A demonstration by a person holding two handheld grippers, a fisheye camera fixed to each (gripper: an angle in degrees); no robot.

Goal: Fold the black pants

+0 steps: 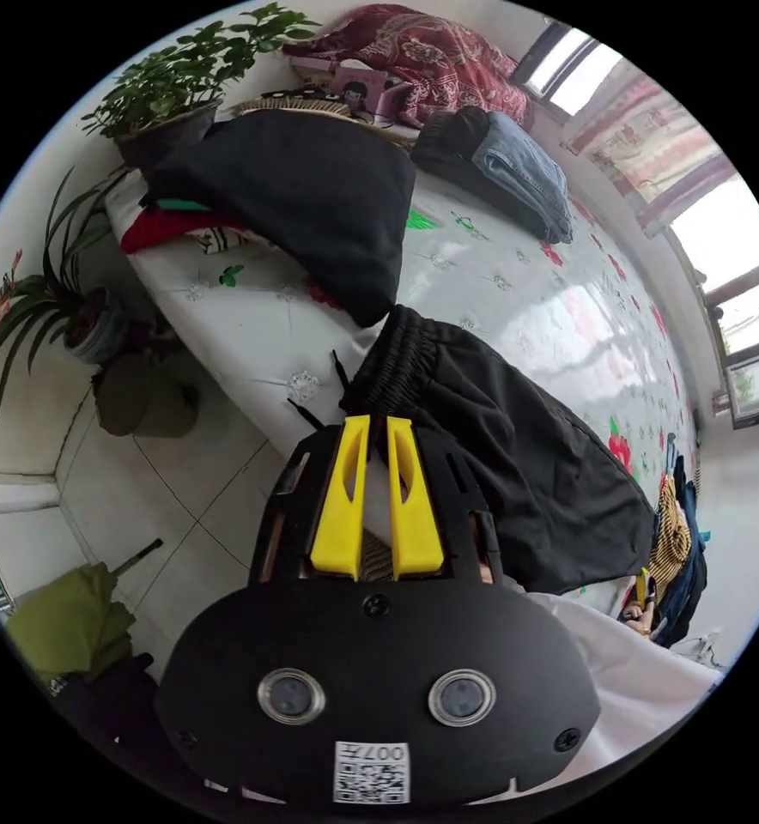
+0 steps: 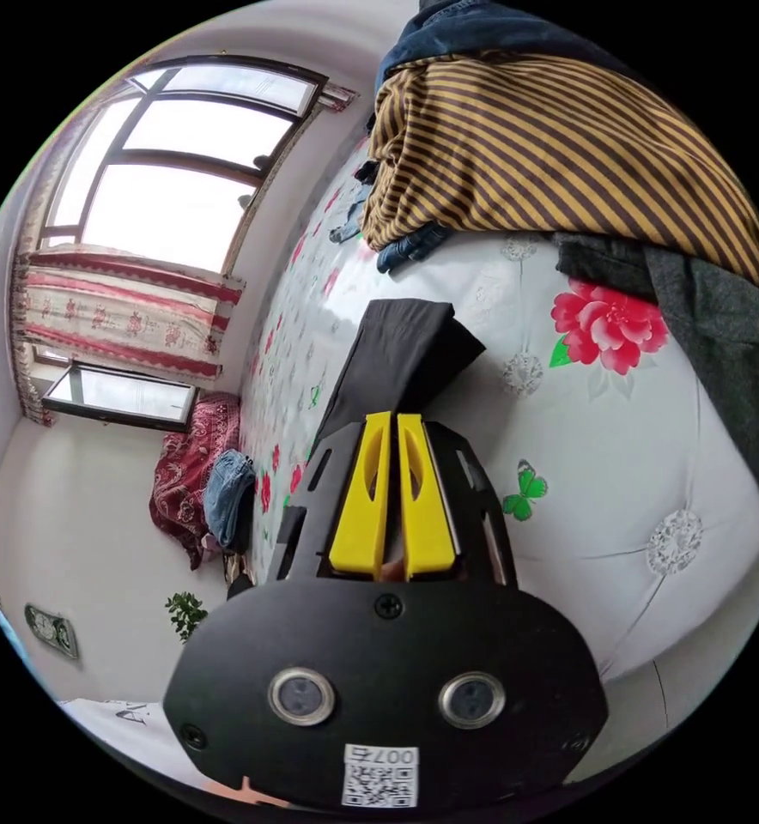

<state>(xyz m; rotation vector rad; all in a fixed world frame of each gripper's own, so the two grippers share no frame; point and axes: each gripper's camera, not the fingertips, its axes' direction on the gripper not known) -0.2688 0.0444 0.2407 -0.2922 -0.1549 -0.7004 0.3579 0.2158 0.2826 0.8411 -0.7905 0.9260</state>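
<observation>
The black pants (image 1: 517, 463) lie on a white flowered bed cover (image 1: 517, 283), their ribbed waistband (image 1: 397, 360) near the bed's edge. My left gripper (image 1: 378, 421) meets the waistband's edge, its yellow jaws nearly together and pinching the thick band. In the right gripper view the pants' leg end (image 2: 405, 343) shows as a narrow, folded black strip on the bed cover (image 2: 620, 481). My right gripper (image 2: 394, 416) is shut on that end, its jaws pressed close together.
A black garment (image 1: 311, 197), folded jeans (image 1: 521, 172) and a red patterned quilt (image 1: 414, 51) lie at one end of the bed. A striped brown-and-yellow garment (image 2: 551, 146) and dark clothes (image 2: 723, 343) are piled near the right gripper. Potted plants (image 1: 182, 77) and a tiled floor (image 1: 173, 498) border the bed.
</observation>
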